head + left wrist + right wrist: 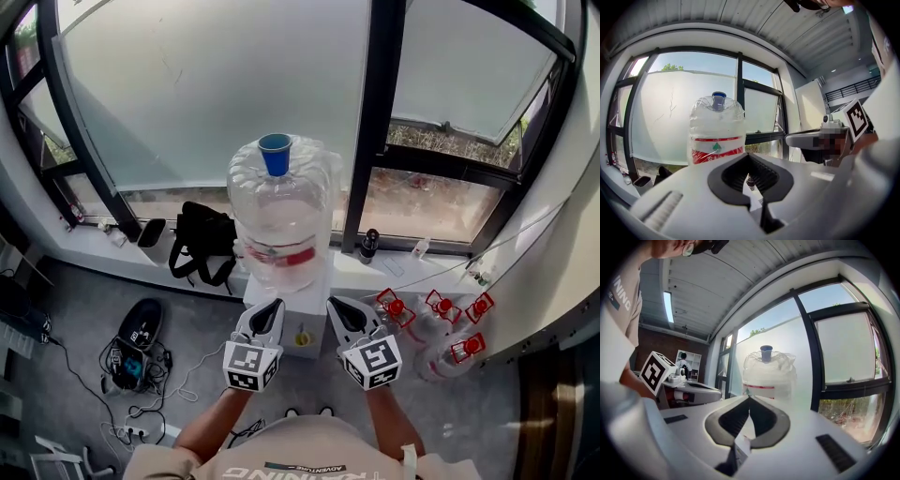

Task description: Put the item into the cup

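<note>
Obs., standing beside the person:

- Left claw (268, 317) and right claw (343, 315) are held side by side at waist height, both pointing at the white box-shaped stand (273, 302) under the window.
- Left claw (749, 161): clenched, pads meeting at the tip. Only background shows through the hollow between them, so it carries nothing.
- Right claw (749, 403): likewise clenched and empty. The white seen through its hollow is the stand beyond it.
- The small yellow round cup (302, 337) sits on the stand's front surface, between the two claws and just ahead of them. The symmetric hold looks meant to keep the cup centred in the head view and within reach of either claw.
- The large clear plastic water jug (281, 211) with a blue cap takes up the rear of the stand, leaving only the front strip for the cup.
- Item: there is a darker spot inside the cup, too small to identify, and I see no loose item elsewhere on the surface.
- Judgement: this fits the item already lying in the cup with both claws let go, or an item that is out of sight. The views don't settle which.
- Periphery: a black bag (201, 240) on the window ledge and red-capped clear bottles (437, 319) on the floor to the right.
</note>
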`<state>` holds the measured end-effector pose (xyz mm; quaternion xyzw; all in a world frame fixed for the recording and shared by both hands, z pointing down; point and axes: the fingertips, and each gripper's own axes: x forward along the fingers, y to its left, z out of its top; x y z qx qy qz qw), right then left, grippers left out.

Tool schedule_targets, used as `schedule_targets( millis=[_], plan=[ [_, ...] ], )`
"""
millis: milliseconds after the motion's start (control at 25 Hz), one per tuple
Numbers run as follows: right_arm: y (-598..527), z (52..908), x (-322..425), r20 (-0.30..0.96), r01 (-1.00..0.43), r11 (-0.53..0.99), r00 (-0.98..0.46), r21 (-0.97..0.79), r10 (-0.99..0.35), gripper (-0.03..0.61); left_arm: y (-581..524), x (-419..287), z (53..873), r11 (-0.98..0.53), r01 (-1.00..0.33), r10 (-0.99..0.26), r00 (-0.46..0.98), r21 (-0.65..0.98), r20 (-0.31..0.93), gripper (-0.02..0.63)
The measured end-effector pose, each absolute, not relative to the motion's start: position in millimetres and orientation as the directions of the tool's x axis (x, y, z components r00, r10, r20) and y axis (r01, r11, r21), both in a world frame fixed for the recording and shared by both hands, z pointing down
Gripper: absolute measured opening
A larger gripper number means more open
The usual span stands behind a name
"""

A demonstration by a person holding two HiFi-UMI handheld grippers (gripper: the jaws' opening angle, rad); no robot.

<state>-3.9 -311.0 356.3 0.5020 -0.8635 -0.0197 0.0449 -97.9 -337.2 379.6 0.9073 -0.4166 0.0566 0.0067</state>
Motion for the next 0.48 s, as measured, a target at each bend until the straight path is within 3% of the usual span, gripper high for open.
schedule_targets(
  millis=[480],
  plan=[
    [-300.8,373.1,-6.0,0.081,-0.876,0.48,-0.475,0.051,-0.876,0.012,-323.9,-95.7,385.7,-0.68,-0.732,-0.73,0.671,-0.041,0.13,0.008]
  ],
)
